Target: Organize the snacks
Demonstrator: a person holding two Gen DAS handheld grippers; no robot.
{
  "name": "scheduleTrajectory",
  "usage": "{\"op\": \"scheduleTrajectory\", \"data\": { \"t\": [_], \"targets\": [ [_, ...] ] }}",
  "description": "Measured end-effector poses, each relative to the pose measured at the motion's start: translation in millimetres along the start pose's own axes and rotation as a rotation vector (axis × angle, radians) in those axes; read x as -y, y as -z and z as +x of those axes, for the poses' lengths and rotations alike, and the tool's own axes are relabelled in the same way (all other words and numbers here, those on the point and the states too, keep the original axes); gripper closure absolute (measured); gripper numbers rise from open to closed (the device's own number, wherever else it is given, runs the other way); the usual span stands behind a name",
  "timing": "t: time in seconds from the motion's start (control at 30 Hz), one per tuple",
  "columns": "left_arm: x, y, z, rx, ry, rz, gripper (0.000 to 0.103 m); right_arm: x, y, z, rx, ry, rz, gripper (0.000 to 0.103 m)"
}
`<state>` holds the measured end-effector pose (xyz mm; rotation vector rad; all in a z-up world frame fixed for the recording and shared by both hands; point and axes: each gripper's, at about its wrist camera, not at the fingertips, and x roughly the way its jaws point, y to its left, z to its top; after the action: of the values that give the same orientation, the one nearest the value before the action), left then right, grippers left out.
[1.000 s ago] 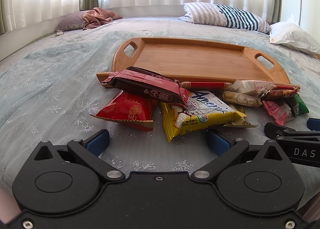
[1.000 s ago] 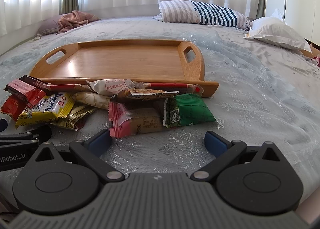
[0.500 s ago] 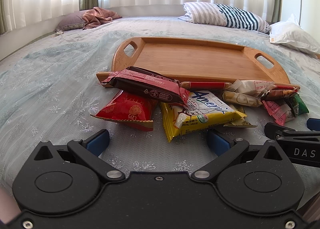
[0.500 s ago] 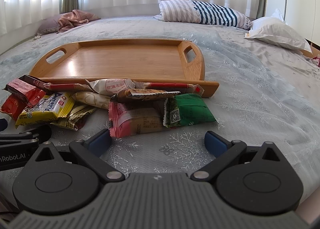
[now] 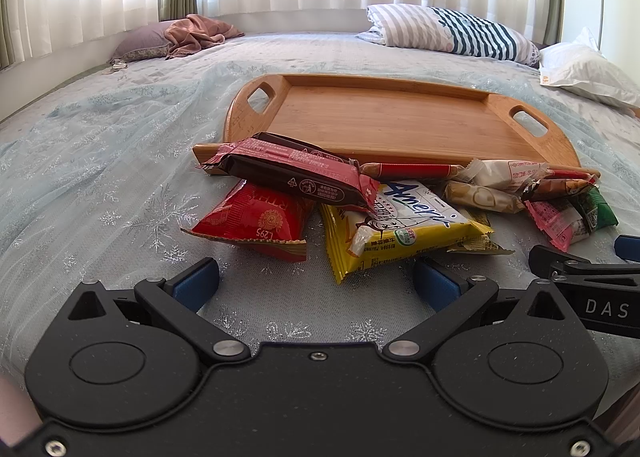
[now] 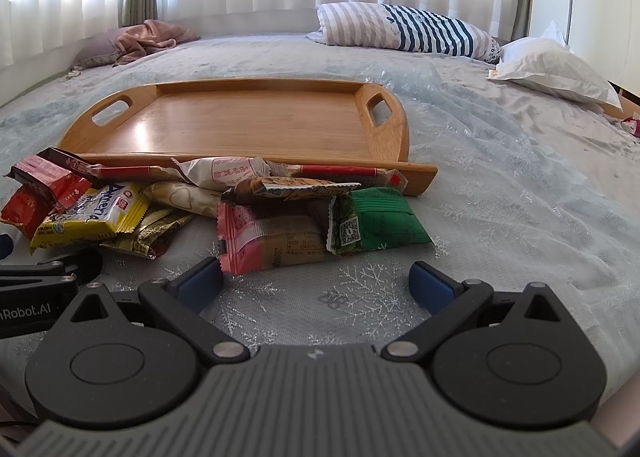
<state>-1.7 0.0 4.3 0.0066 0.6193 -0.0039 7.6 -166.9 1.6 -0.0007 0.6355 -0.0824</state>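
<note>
An empty wooden tray (image 5: pixel 392 125) (image 6: pixel 248 125) lies on the bed. Several snack packets are piled along its near edge. In the left wrist view a red pouch (image 5: pixel 256 223), a dark red bar (image 5: pixel 292 171) and a yellow packet (image 5: pixel 404 227) lie just ahead of my left gripper (image 5: pixel 316 281), which is open and holds nothing. In the right wrist view a pink packet (image 6: pixel 268 241) and a green packet (image 6: pixel 376 223) lie just ahead of my right gripper (image 6: pixel 316 281), also open with nothing between its fingers. The other gripper's black finger (image 5: pixel 580 273) shows at the right edge.
The bed has a pale blue snowflake cover (image 5: pixel 100 177). A striped pillow (image 6: pixel 404 29) and a white pillow (image 6: pixel 552 69) lie at the back right. A purple pillow with pink cloth (image 5: pixel 180 35) sits at the back left, under curtained windows.
</note>
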Motion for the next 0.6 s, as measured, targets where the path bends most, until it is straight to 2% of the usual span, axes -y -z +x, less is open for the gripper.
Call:
{"op": "scheduleTrajectory", "data": {
  "t": [0.6],
  "targets": [
    [-0.6, 2.7, 2.4, -0.001, 0.000, -0.003, 0.000, 2.4, -1.4, -1.4, -0.006, -0.006, 0.001, 0.000]
  ]
}}
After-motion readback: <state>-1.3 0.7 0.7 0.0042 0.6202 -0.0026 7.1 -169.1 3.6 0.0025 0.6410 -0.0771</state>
